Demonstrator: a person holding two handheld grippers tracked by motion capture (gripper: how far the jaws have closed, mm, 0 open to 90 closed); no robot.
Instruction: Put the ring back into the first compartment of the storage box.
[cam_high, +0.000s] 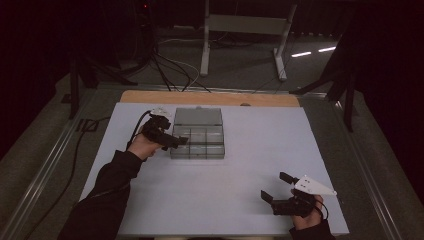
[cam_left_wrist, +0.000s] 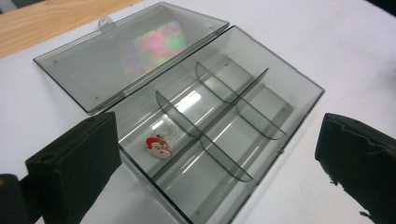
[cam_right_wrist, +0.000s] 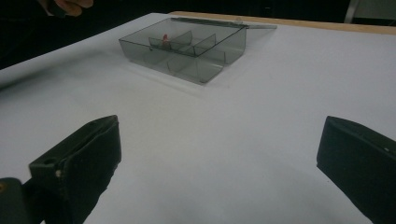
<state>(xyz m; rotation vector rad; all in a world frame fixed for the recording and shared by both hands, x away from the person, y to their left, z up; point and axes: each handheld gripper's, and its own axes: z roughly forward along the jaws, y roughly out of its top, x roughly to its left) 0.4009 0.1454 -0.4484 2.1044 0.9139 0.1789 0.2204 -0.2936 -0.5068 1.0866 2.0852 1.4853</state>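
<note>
Now the left gripper (cam_left_wrist: 212, 154) hangs just above the near end of the smoky clear compartment box (cam_left_wrist: 219, 130), its jaws spread wide with nothing between them, and the small red-and-white Santa charm (cam_left_wrist: 159, 147) lies on the floor of one near compartment, beside a curved divider. The step in hand looks like the release of that charm, so the sound way to finish is to lift straight up and clear of the thin walls before swinging aside, since a jaw catching a divider or the rim would drag the light box across the white counter (cam_high: 260, 165). The lid (cam_left_wrist: 126, 56) lies folded back flat and needs no touch yet. The right gripper (cam_high: 284, 192) rests well apart near the counter's front edge, jaws likewise apart and empty. The charm's detail is too small to read from above, where the left gripper covers that corner, and the box's tinted walls blur which cell holds it in the right gripper view.
</note>
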